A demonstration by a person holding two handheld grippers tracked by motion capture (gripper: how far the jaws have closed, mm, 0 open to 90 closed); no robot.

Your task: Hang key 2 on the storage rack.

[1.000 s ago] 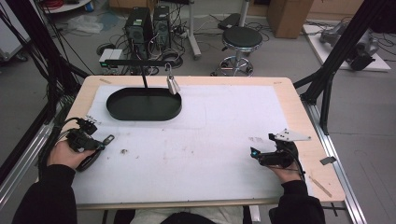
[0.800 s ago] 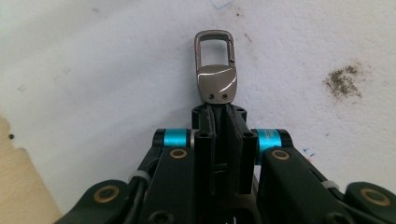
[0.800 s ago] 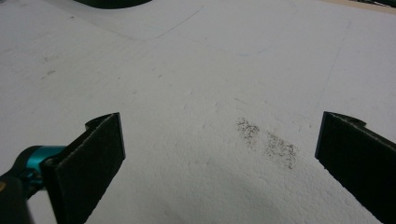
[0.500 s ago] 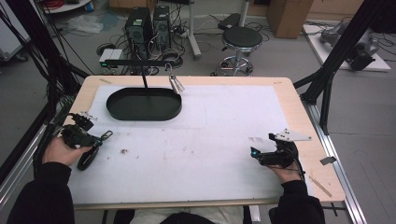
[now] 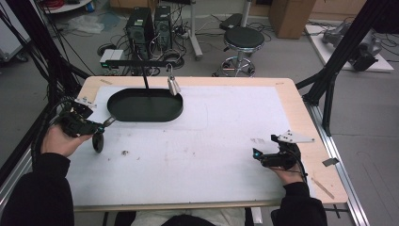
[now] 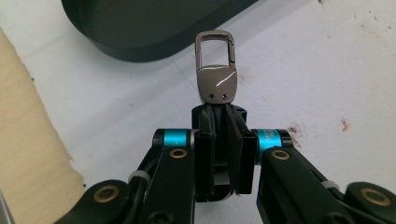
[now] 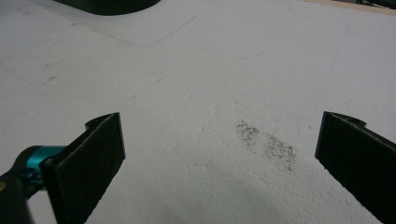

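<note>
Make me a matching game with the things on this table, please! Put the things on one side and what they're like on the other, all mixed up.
Things:
1. left gripper
2. right gripper
3. tray
4. metal clasp

What they are like:
A. dark and oval, lying on the white mat
B. jaws wide apart, nothing between them
C. silvery, sticking out from closed jaws
D. jaws shut on a strap

Pairs: 1-D, 2-B, 3-A, 4-C

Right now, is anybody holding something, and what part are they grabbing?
The left gripper pinches a dark strap just below its metal clasp. The right gripper is open, holding nothing.
</note>
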